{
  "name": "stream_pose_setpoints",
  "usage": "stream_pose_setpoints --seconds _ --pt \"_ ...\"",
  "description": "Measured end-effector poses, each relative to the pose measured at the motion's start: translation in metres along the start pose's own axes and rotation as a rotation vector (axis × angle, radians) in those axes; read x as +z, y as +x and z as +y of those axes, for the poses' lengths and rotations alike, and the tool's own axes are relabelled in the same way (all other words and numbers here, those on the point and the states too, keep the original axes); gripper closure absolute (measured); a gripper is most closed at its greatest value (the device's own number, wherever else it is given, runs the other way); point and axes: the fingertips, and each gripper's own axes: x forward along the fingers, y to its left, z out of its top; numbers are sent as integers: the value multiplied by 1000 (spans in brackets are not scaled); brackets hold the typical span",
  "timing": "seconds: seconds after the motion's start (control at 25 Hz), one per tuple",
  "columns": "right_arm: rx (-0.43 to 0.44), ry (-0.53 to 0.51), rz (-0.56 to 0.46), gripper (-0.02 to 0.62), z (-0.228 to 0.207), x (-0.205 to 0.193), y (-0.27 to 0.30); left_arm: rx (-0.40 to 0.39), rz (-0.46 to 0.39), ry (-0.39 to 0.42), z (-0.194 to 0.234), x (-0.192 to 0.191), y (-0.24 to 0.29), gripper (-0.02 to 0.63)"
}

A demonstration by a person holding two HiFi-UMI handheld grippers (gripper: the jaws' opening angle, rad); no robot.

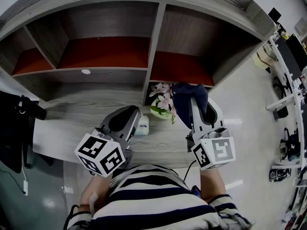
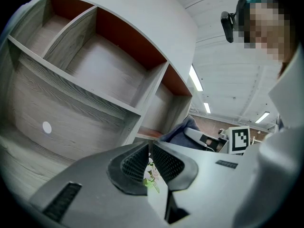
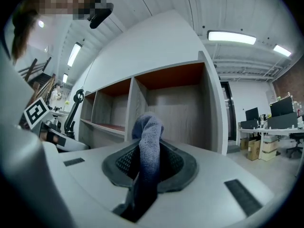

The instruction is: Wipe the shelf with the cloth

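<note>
The grey wood shelf unit (image 1: 154, 42) with red-brown boards stands in front of me, several open compartments side by side. My right gripper (image 1: 195, 101) is shut on a dark blue cloth (image 1: 186, 96), held just before the lower right compartment; in the right gripper view the cloth (image 3: 148, 132) stands up between the pads of that gripper (image 3: 145, 161). My left gripper (image 1: 137, 113) hovers over the counter, to the left of the cloth, jaws shut with nothing in them. The left gripper view shows its pads (image 2: 137, 161) nearly touching, and beyond them the cloth (image 2: 182, 130).
A small pot of pink flowers (image 1: 162, 105) stands on the counter (image 1: 76, 113) between the grippers, at the foot of the divider. A pale small object (image 1: 143, 126) lies by the left gripper. Dark equipment (image 1: 26, 110) sits at the left; office desks (image 1: 288, 56) at the right.
</note>
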Motion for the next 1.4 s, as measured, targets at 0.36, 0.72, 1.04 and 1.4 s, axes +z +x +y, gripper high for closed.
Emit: stream_pose_setpoints --seconds 0.36,0.72,1.04,1.4 --pt "70 109 47 514 18 -19 -6 18 12 -12 7 -5 -1 568" --pt "136 204 111 514 40 -49 -7 33 22 -31 11 -12 -2 568" --pt "139 256 142 515 41 -63 -8 55 28 -49 18 -17 -6 568" --pt "134 277 143 515 43 -65 -9 68 28 -58 22 -18 -10 568"
